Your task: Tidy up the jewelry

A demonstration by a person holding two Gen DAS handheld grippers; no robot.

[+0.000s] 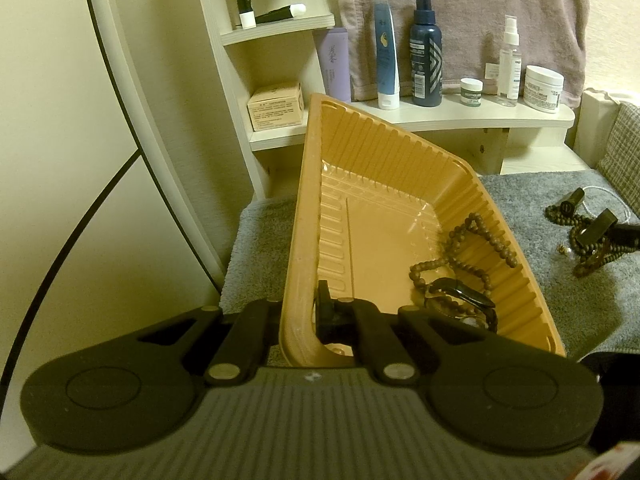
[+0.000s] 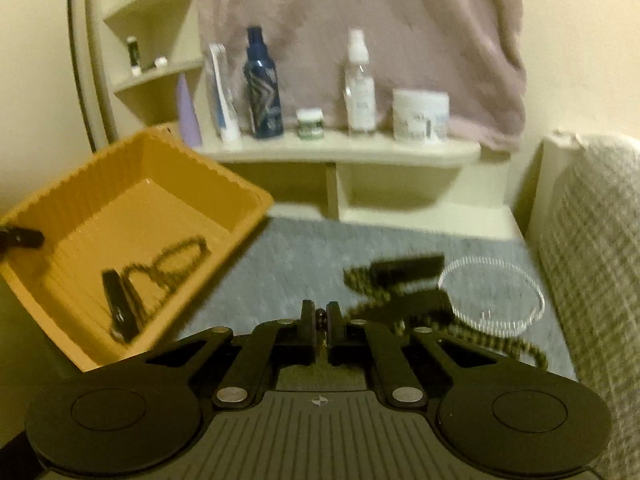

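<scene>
My left gripper [image 1: 310, 312] is shut on the near wall of the orange plastic tray [image 1: 308, 200], which stands tilted on the grey cloth. Inside it lie a brown bead strand [image 1: 460, 240] and a black-strapped watch [image 1: 468, 296]. The right wrist view is blurred. It shows the tray [image 2: 248, 200] at left and my right gripper [image 2: 320, 318] shut on a small dark bead. The bead seems to belong to the dark bead strand [image 2: 492, 342] trailing off to the right. Black oblong pieces [image 2: 404, 266] lie among that strand. Small gold earrings [image 1: 564, 249] rest on the cloth.
A clear round plastic lid [image 2: 492, 296] lies on the grey cloth [image 2: 300, 256] beyond the strand. Bottles and jars stand on the cream shelf [image 1: 480, 116] behind, under a hanging pink towel [image 1: 460, 8]. A checked cushion [image 2: 592, 260] borders the right side.
</scene>
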